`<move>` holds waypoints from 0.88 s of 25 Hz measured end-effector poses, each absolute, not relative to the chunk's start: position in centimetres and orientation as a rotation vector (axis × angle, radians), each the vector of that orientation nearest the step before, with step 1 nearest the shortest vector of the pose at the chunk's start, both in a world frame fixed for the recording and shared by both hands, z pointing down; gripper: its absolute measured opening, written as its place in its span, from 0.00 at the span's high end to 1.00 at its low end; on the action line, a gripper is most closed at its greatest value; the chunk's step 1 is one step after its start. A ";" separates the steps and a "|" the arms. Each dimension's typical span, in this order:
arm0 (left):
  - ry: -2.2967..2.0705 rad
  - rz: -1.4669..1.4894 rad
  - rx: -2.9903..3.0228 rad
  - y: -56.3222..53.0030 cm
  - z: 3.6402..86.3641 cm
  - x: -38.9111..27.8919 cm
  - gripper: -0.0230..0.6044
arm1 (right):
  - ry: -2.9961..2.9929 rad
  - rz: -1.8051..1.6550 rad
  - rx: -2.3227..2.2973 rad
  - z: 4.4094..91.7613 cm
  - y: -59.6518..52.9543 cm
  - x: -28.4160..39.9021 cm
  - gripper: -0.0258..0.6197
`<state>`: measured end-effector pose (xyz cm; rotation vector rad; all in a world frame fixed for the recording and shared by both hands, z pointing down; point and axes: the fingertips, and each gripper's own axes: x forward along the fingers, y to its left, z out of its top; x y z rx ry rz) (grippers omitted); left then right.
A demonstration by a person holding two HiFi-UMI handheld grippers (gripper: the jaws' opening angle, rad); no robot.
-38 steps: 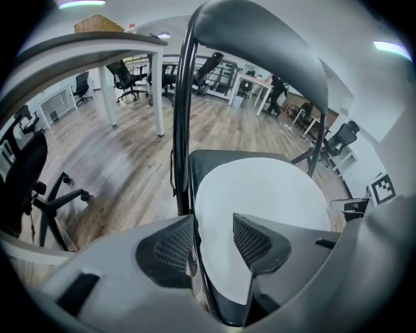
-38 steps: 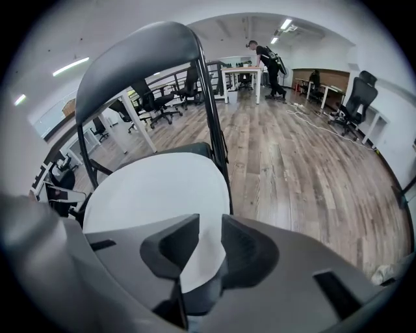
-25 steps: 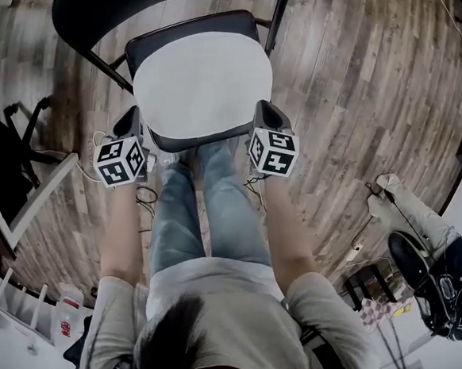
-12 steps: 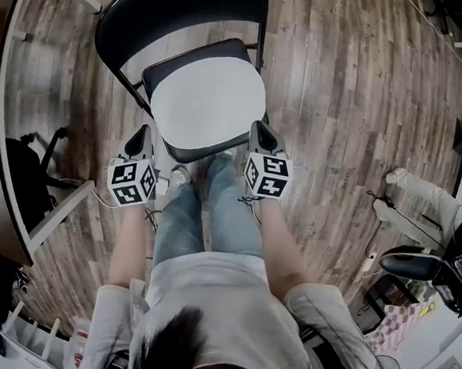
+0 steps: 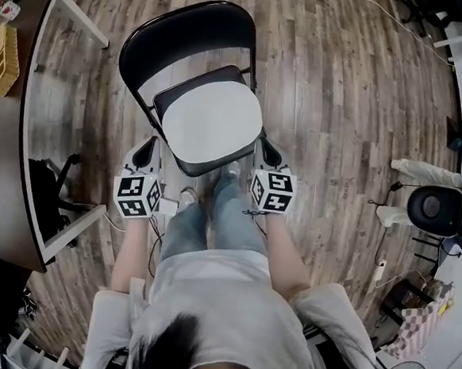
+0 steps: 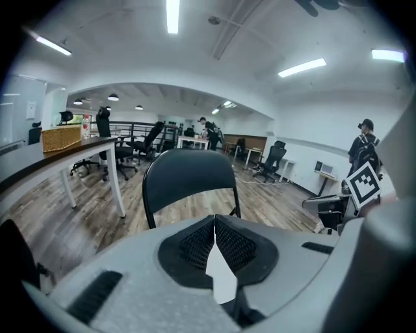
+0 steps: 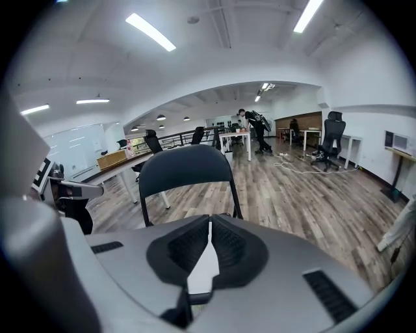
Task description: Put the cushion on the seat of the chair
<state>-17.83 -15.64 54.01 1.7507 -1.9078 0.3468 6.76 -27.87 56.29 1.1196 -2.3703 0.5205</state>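
The left hand-held gripper (image 5: pixel 149 148) hangs just off the front left corner of a black folding chair (image 5: pixel 187 33). Its jaws are pressed together with nothing pinched between them. The right hand-held gripper (image 5: pixel 263 146) sits at the matching spot off the front right corner. Its jaws also meet at the tips and grip nothing. Neither one touches the chair.

A white cushion (image 5: pixel 212 121) lies flat on the seat and covers most of it. A dark strip of seat shows along the front and back edges. The curved backrest stands at the far side of the seat, away from the person.

The person stands right in front of the chair, seen from above. Their legs in blue jeans (image 5: pixel 212 218) are between the two grippers, feet near the seat's front edge.

The chair stands on a wooden plank floor (image 5: pixel 340 109). A brown tabletop (image 5: pixel 2 162) on white legs runs along the left side and carries a woven basket (image 5: pixel 2 58).

From each gripper's own view, the closed jaws point toward the chair's backrest, with an open office of desks and swivel chairs behind it.
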 end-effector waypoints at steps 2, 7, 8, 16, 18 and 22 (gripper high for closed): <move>-1.908 0.347 1.801 -15.5 52.2 -17.3 0.94 | -2.389 0.499 1.127 54.8 -27.3 6.8 0.93; -1.942 0.305 1.892 -15.4 48.1 -16.9 0.94 | -2.443 0.428 1.161 51.0 -26.3 7.0 0.93; -1.951 0.284 1.907 -15.3 47.3 -17.0 0.94 | -2.456 0.409 1.172 50.2 -26.1 7.0 0.93; -1.983 0.159 2.007 -13.4 41.3 -16.5 0.94 | -2.524 0.299 1.250 44.5 -23.4 7.9 0.93; -1.991 0.152 2.034 -13.4 40.2 -16.4 0.94 | -2.534 0.274 1.267 43.3 -23.2 8.0 0.93; -2.007 0.127 2.058 -13.4 38.3 -16.6 0.94 | -2.550 0.218 1.292 41.1 -22.7 8.0 0.93</move>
